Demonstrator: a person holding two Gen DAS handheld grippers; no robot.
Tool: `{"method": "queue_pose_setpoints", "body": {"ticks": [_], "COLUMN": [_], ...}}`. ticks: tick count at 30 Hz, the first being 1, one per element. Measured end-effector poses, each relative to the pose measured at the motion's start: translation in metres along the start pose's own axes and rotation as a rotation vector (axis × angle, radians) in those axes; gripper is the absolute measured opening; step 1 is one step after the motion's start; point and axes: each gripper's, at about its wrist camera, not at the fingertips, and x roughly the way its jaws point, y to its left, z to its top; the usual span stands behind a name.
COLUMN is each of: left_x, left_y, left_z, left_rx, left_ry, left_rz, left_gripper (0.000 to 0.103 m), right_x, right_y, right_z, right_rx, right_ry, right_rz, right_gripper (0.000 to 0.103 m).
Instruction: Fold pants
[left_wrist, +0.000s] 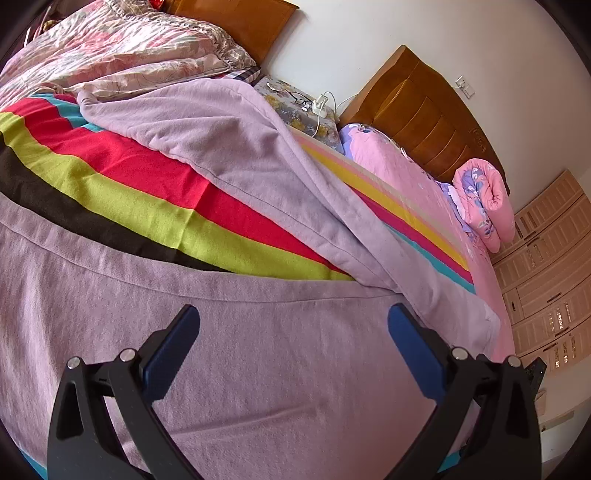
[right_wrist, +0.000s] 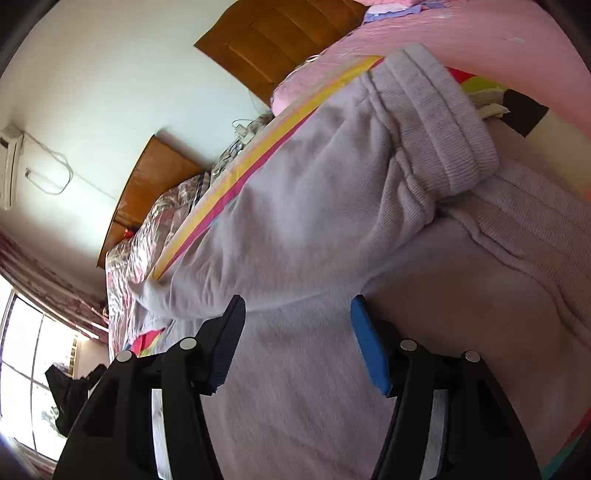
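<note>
Lilac knit pants (left_wrist: 236, 369) lie spread on a bed over a striped blanket (left_wrist: 147, 192). In the left wrist view one leg (left_wrist: 229, 147) runs away toward the headboard and the other leg lies across the near part. My left gripper (left_wrist: 293, 314) is open, just above the near leg, holding nothing. In the right wrist view the pants (right_wrist: 295, 240) fill the frame, with two ribbed ankle cuffs (right_wrist: 443, 122) at the upper right. My right gripper (right_wrist: 297, 306) is open, close over the cloth, with nothing between its fingers.
A wooden headboard (left_wrist: 424, 114) stands at the far end. A rolled pink quilt (left_wrist: 484, 206) and a floral quilt (left_wrist: 122, 48) lie on the bed. Glasses and a charger cable (left_wrist: 314, 103) rest on a pillow. A window (right_wrist: 33, 369) is at the left.
</note>
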Motion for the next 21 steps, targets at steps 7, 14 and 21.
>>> {"method": "queue_pose_setpoints", "body": {"ticks": [7,14,21], "left_x": [0.016,0.073,0.132], "left_y": [-0.016,-0.038,-0.041], "left_z": [0.027,0.112,0.161], "left_rx": [0.024,-0.118,-0.155], "left_ry": [0.042,0.162,0.257], "left_rz": [-0.055,-0.134,0.098], "left_gripper": [0.102,0.101,0.079], "right_x": [0.011,0.006,0.007], "right_y": [-0.011,-0.014,-0.026], "right_z": [0.02,0.021,0.02], "right_rx": [0.108,0.063,0.092], "right_ry": [-0.097,-0.118,-0.108], "right_rz": [-0.023,0.004,0.056], "right_gripper": [0.012,0.011,0.011]}}
